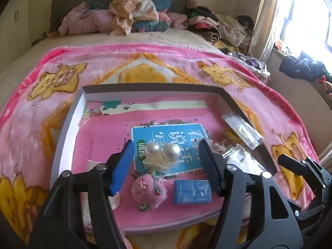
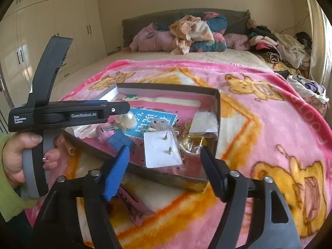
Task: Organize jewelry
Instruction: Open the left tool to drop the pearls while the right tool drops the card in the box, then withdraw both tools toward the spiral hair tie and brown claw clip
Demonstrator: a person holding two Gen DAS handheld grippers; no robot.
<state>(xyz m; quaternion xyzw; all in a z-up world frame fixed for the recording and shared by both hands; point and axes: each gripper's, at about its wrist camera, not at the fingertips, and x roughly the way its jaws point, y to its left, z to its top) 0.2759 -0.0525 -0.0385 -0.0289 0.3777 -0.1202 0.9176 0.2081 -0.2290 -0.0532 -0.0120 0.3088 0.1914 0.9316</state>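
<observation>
A shallow grey box [image 1: 62,137] lies on the pink blanket with jewelry in it. My left gripper [image 1: 166,143] stands open over it. A pair of pearl earrings [image 1: 162,151] rests on a blue card between its fingers, clear of both pads. A pink fuzzy earring [image 1: 148,188] and a small blue box [image 1: 192,192] lie nearer. My right gripper [image 2: 166,148] is open above a white card with two studs [image 2: 161,149] at the box's near corner, its pads off the card. A hand [image 2: 18,155] holds the left gripper [image 2: 124,110] at the left of the right wrist view.
Clear plastic packets [image 1: 241,128] are piled at the box's right side. A pink hair clip [image 2: 134,205] lies on the blanket outside the box, under my right gripper. Heaped clothes and pillows [image 1: 132,14] cover the far end of the bed. A window ledge [image 1: 300,66] is to the right.
</observation>
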